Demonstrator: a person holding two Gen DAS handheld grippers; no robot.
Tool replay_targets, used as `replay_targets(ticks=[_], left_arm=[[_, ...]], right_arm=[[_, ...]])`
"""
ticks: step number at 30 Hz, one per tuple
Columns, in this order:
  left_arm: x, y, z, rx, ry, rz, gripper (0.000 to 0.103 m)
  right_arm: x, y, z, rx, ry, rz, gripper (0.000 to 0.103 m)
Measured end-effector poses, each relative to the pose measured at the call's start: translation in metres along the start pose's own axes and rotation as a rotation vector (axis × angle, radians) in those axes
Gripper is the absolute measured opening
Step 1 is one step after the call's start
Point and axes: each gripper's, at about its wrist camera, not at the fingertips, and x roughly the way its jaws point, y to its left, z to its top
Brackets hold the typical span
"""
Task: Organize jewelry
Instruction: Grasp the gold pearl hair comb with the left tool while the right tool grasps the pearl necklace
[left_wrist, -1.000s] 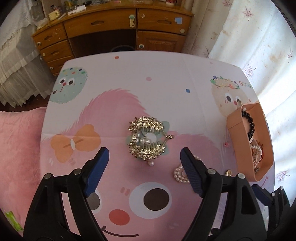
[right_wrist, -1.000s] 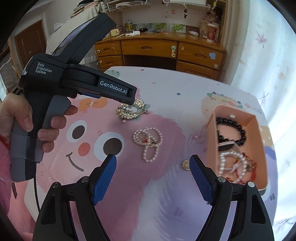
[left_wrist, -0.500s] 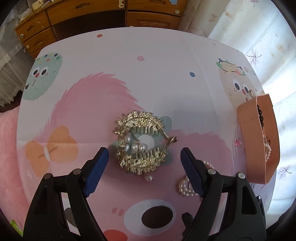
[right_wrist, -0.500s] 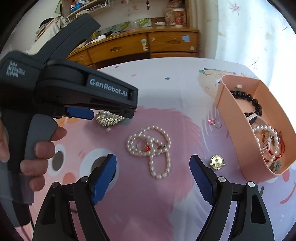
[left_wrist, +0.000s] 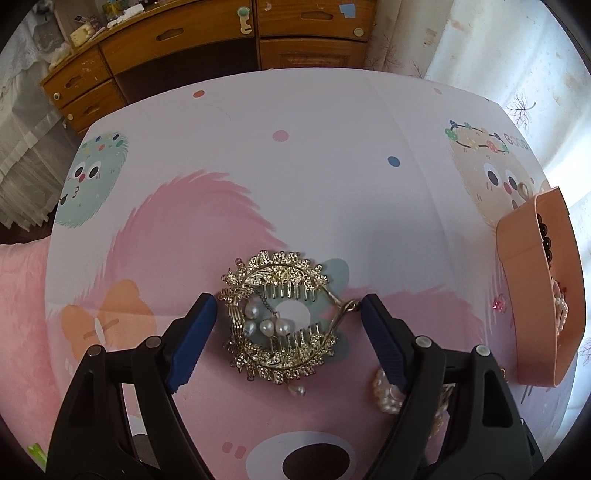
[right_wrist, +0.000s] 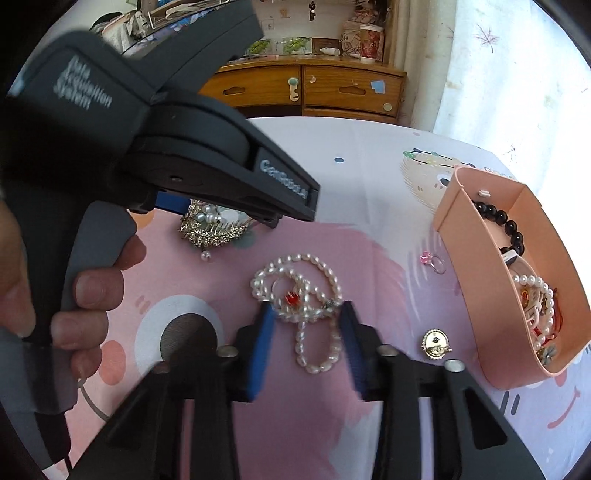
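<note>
Leftmost, the left gripper (left_wrist: 286, 315) stands wide open around the gold hair comb (left_wrist: 277, 319), pads just beside its ends, not pressing. Further right, the right gripper (right_wrist: 306, 319) is closing on the pearl necklace (right_wrist: 301, 295), whose loop trails back between its pads; whether they bite yet is blurred. Rightmost sits the pink box (right_wrist: 454, 199), nearer the right hand, its far contents partly hidden.

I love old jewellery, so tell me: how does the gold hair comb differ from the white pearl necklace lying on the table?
The gold filigree hair comb is rigid metal with teeth; the white pearl necklace is a limp beaded strand, looped over itself. The comb carries only a few dangling pearls; the necklace is nearly all pearls, with one small red charm. Both lie on the cartoon-printed tablecloth, outside the pink box.
</note>
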Motion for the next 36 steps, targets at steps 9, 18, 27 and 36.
replay_targets(ticks=[9, 18, 27, 36], left_arm=[[-0.005, 0.002, -0.003, 0.011, -0.015, -0.008, 0.074], [-0.008, 0.009, -0.012, 0.004, 0.017, -0.001, 0.074], [-0.032, 0.022, -0.026, 0.003, -0.004, 0.008, 0.074], [-0.076, 0.011, -0.030, 0.019, -0.051, -0.014, 0.074]], right_arm=[[-0.001, -0.023, 0.000, -0.010, 0.022, 0.047, 0.008], [-0.025, -0.049, -0.004, 0.158, 0.054, 0.172, 0.008], [-0.073, -0.064, 0.006, 0.162, -0.024, 0.202, 0.008], [-0.125, -0.081, 0.012, 0.188, -0.089, 0.250, 0.008]])
